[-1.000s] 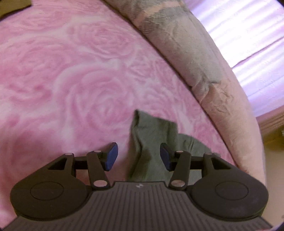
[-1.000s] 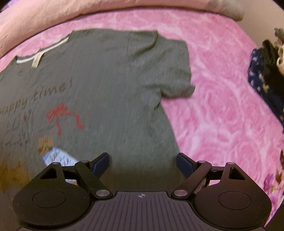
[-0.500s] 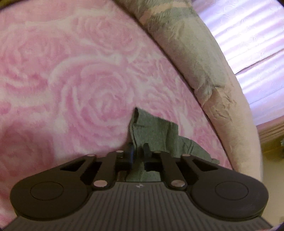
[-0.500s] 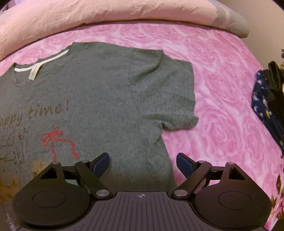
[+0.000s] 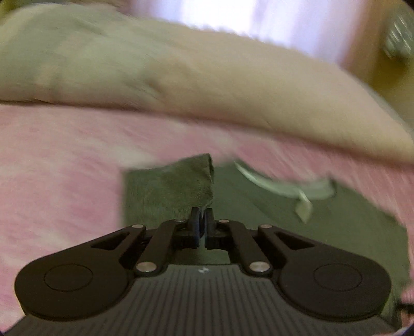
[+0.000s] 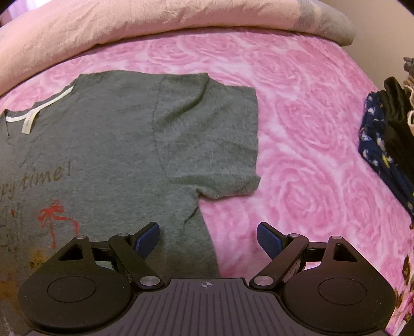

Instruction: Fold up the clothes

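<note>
On the pink rose-print bedspread (image 6: 297,160), the grey T-shirt (image 6: 108,155) is the landmark; everything below is placed relative to it.

Nearest, right wrist view: right gripper (image 6: 208,236) hangs over the shirt's side hem, blue pads spread wide, nothing between them but cloth and bedspread lying below. Its left pad sits over shirt fabric, its right pad over bare bedspread just beside the hem.

Shirt lies flat, front up. The sleeve (image 6: 214,139) on that side is laid out flat toward the bedspread. Print reads "...py time!" with a red bow (image 6: 55,215) under it; the rest of the print is cut off at the left frame edge. White neck tape (image 6: 38,109) and label at the collar.

Left wrist view, heavily motion-blurred: left gripper (image 5: 202,219) has its jaws nearly together, easing apart slightly, with a fold of the shirt's grey fabric (image 5: 170,186) pinched between them. That flap is lifted and doubled over the shirt body. The collar tape shows as a white smear (image 5: 279,186) beyond it.

Beyond the shirt: a beige-pink duvet (image 6: 155,23) bunched along the far edge of the bed. To the shirt's right, well apart, a pile of dark clothes (image 6: 388,144) with a navy patterned piece, cut off by the frame; can't tell the items. No containers in view.
</note>
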A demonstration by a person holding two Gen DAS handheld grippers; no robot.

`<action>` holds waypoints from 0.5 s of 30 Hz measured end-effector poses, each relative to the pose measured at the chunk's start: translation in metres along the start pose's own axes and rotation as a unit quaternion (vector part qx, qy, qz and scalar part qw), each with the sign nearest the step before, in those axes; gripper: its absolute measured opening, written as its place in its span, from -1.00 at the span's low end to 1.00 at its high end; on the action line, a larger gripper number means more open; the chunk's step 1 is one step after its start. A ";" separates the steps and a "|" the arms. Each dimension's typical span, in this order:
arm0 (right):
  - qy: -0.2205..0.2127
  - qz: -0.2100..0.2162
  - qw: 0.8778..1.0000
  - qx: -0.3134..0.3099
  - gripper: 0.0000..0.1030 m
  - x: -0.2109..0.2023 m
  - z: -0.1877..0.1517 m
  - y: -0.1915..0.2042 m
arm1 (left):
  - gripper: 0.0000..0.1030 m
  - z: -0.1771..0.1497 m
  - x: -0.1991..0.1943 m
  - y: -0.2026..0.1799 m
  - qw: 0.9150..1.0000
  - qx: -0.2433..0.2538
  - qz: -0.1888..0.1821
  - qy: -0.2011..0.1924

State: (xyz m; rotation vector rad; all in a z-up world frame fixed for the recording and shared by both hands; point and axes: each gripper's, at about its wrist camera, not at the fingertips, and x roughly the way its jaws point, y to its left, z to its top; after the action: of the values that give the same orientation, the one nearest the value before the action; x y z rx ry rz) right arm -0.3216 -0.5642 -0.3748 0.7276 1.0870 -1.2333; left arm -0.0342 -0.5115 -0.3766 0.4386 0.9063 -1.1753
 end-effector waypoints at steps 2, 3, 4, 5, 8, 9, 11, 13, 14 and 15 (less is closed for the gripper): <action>0.002 0.002 1.000 0.000 0.66 0.001 -0.001 -0.002 | -0.79 -0.012 0.007 -0.009 1.000 0.001 0.007 0.026; 0.002 0.003 1.000 0.001 0.66 0.001 -0.001 -0.003 | -0.77 -0.018 0.008 -0.012 0.999 -0.002 0.012 0.037; 0.002 0.004 1.000 0.002 0.66 0.001 -0.001 -0.005 | -0.68 -0.021 0.000 -0.009 0.999 -0.010 0.005 0.033; 0.000 0.005 1.000 0.004 0.66 0.000 -0.002 -0.006 | -0.55 -0.024 -0.013 -0.003 1.000 -0.022 -0.008 0.020; -0.002 0.006 1.000 0.011 0.66 0.001 -0.004 -0.011 | -0.56 -0.031 -0.054 0.020 0.998 -0.049 -0.035 -0.021; -0.002 0.006 1.000 0.015 0.66 0.002 -0.004 -0.013 | -0.69 -0.031 -0.061 0.028 0.998 -0.047 -0.023 -0.031; -0.006 0.007 1.000 0.024 0.66 0.002 -0.006 -0.014 | -0.84 -0.030 -0.064 0.042 0.999 -0.037 0.005 -0.037; -0.008 0.008 0.999 0.030 0.66 0.002 -0.008 -0.015 | -0.84 -0.035 -0.049 0.050 1.000 -0.009 0.018 -0.015; -0.009 0.008 0.999 0.032 0.66 0.002 -0.009 -0.015 | -0.83 -0.041 -0.041 0.049 0.999 0.021 0.026 -0.001; -0.010 0.008 0.999 0.035 0.66 0.003 -0.010 -0.015 | -0.84 -0.050 -0.033 0.045 0.998 0.058 0.035 0.012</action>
State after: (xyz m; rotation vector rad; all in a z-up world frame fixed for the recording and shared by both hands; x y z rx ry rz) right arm -0.3385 -0.5596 -0.3788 0.7750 1.0244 -1.2674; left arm -0.0150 -0.4402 -0.3864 0.5758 0.8399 -1.1634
